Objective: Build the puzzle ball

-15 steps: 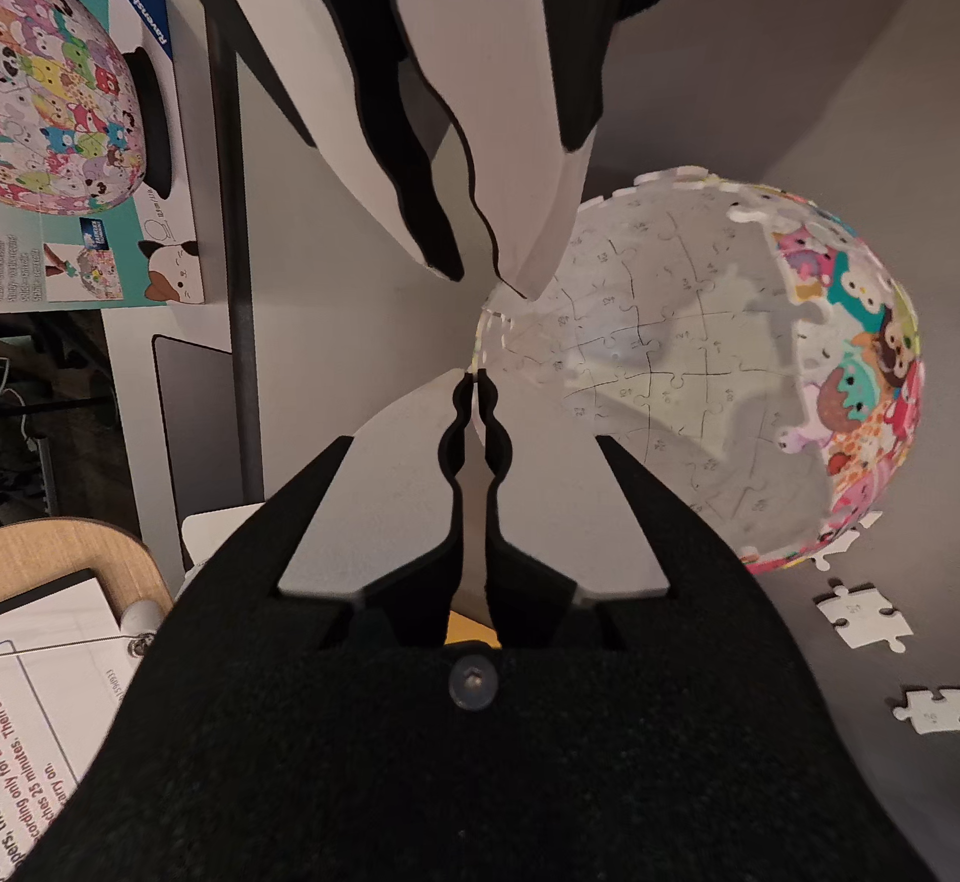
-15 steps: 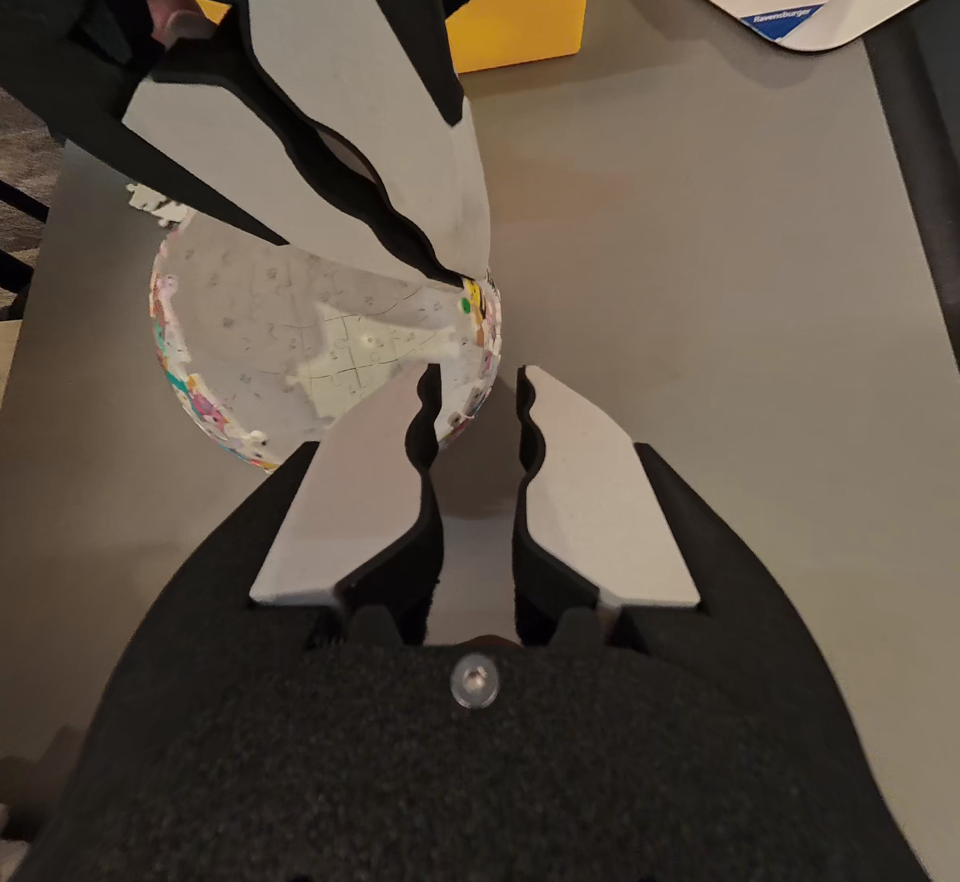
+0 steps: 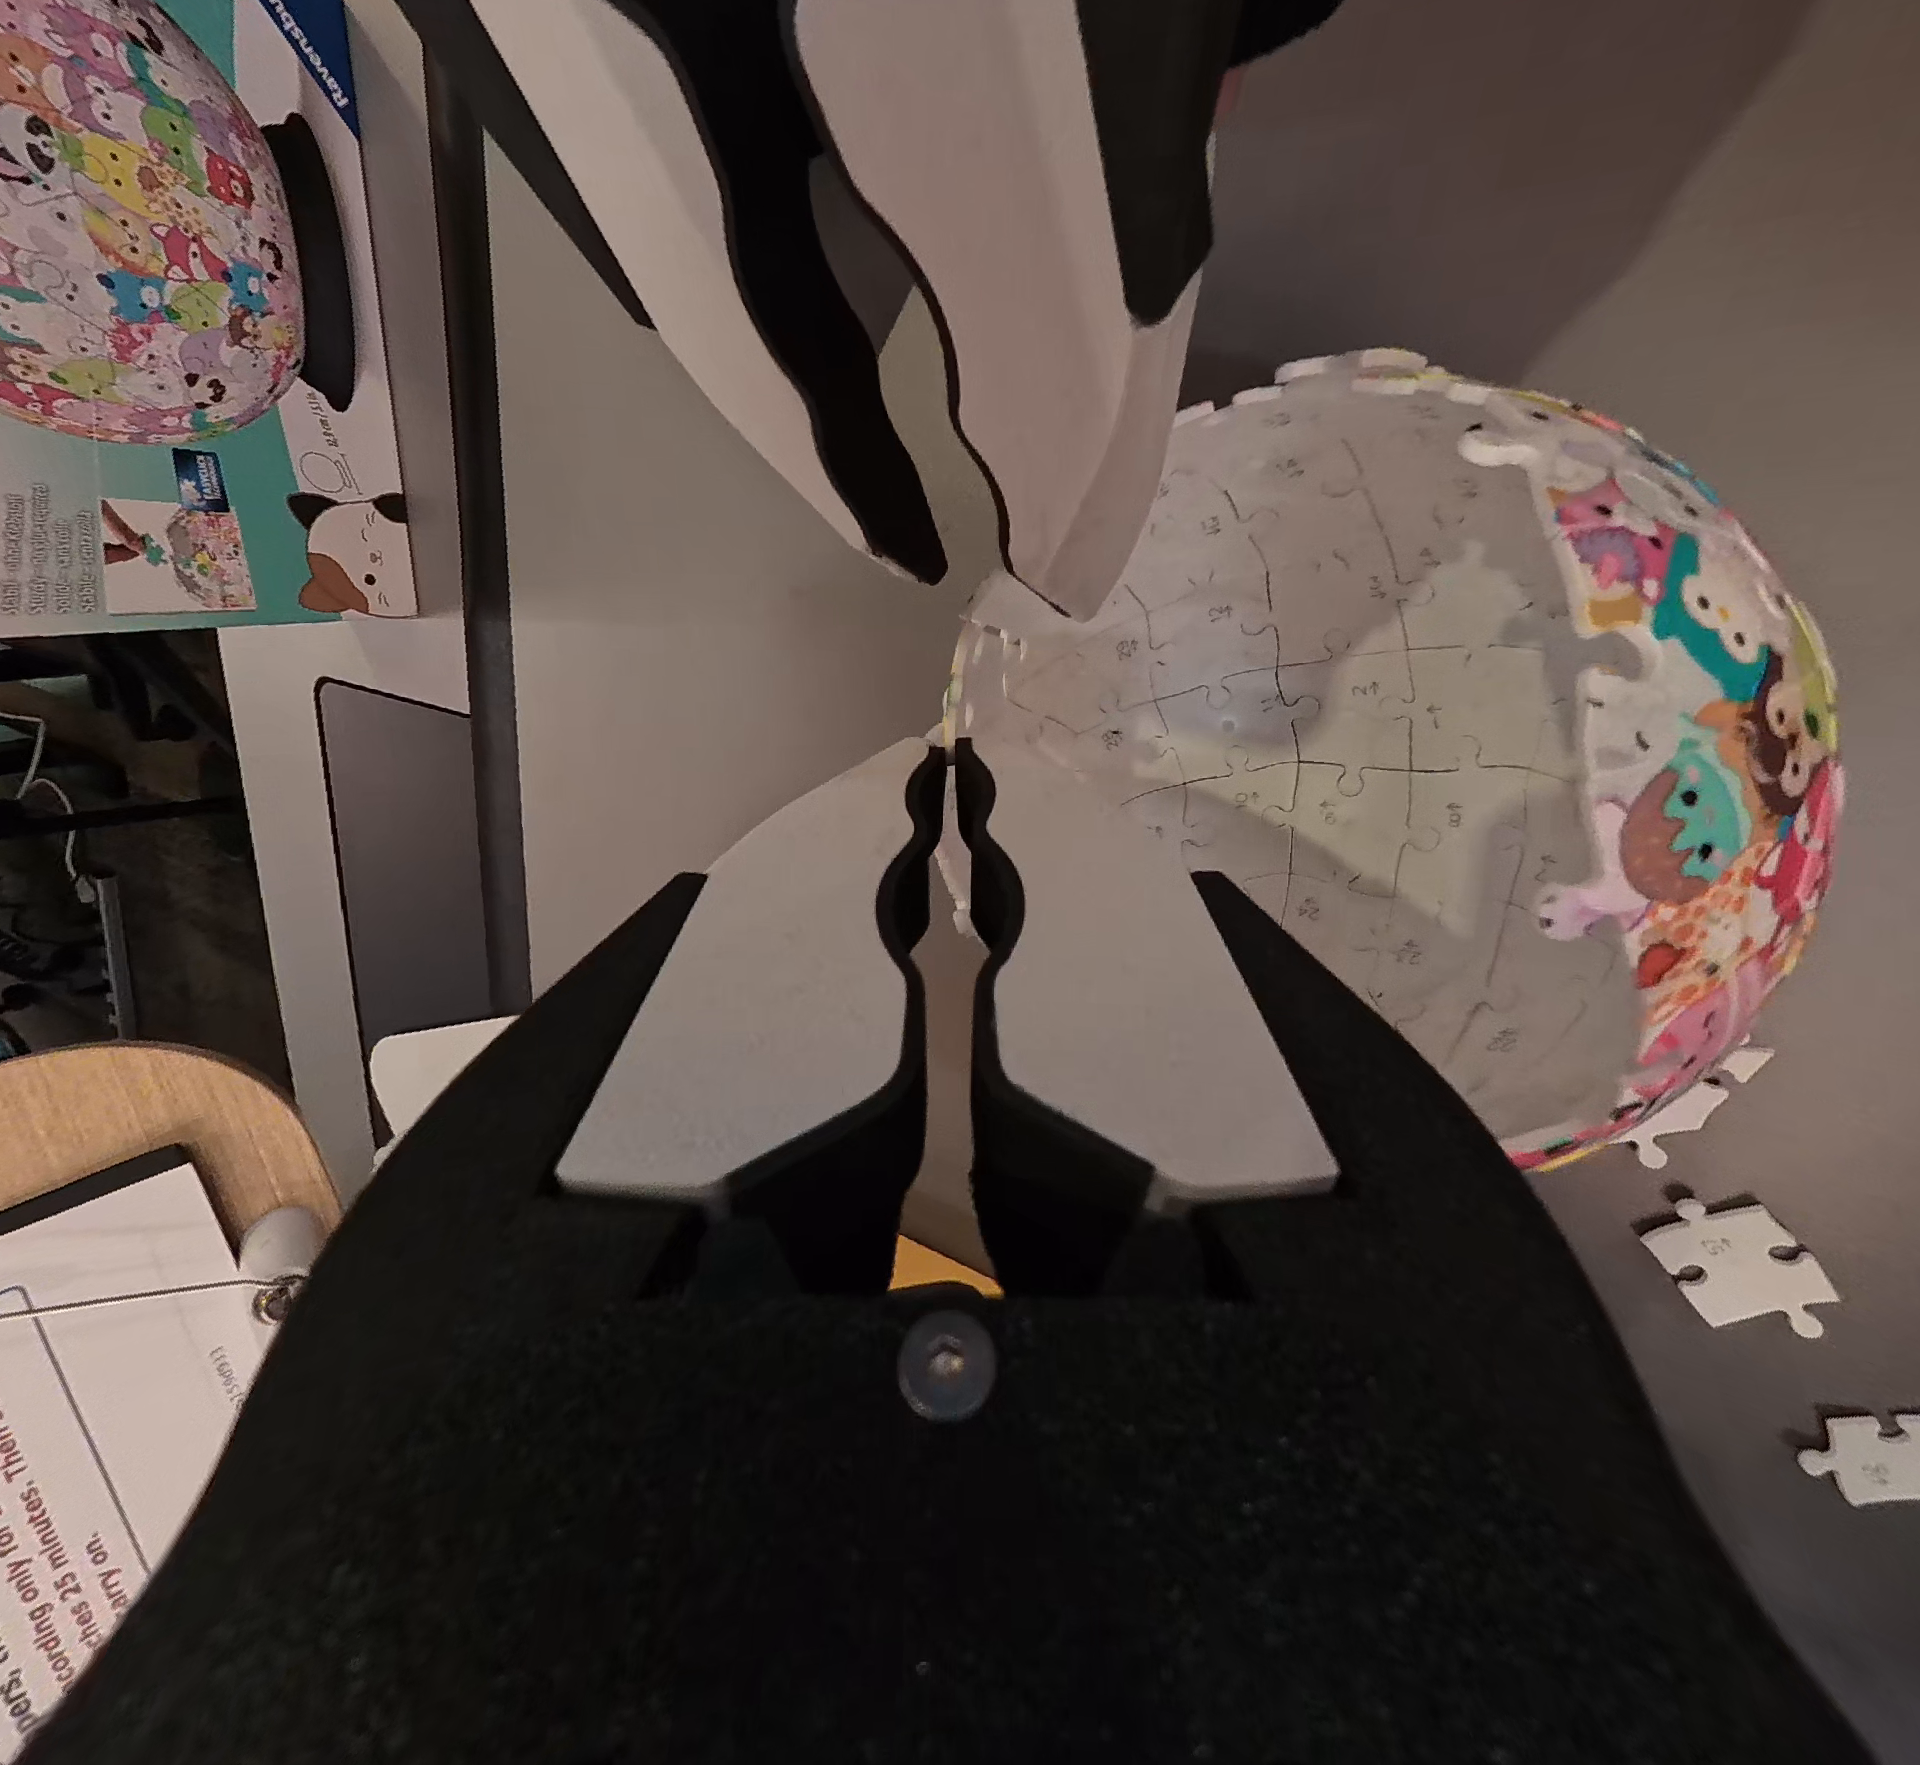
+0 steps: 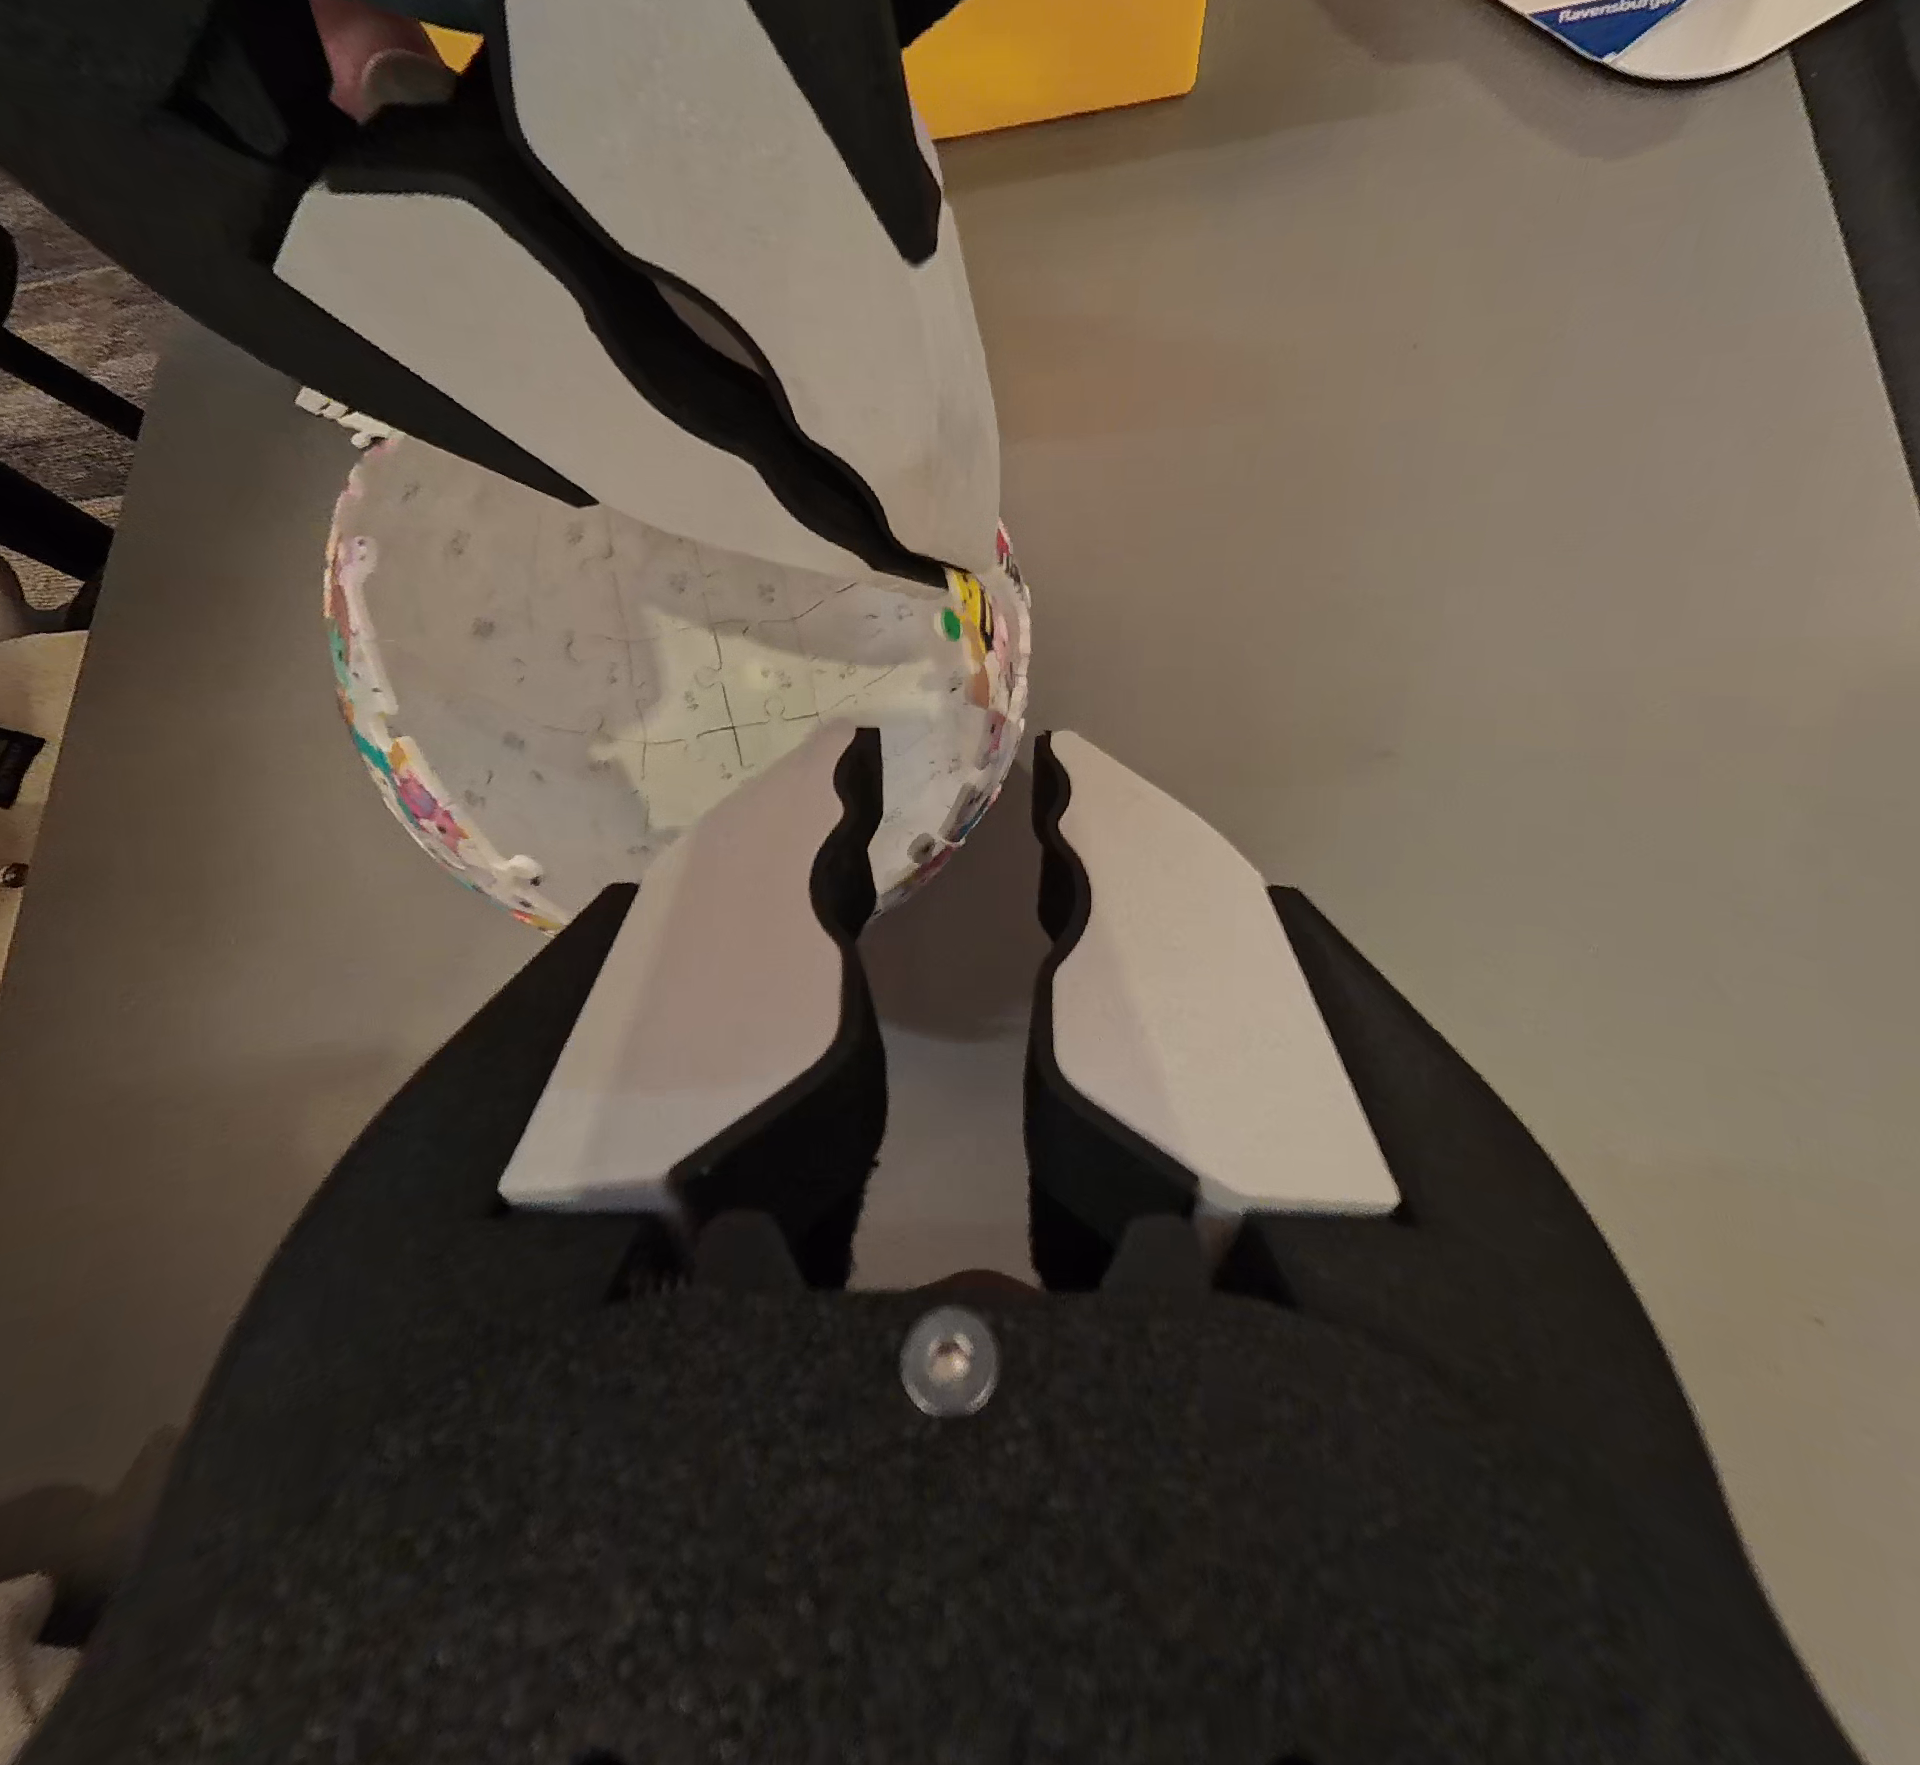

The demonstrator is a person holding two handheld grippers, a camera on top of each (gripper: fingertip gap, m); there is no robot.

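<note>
As before, left tool (image 3: 951, 751) pinching puzzle ball (image 3: 1403, 759) rim; right tool (image 4: 951, 749) spread, unmoved.

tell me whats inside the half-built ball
Only the white numbered backs of joined pieces show inside the ball. No loose piece is visible in it; the tools cover part of the near rim.
</note>
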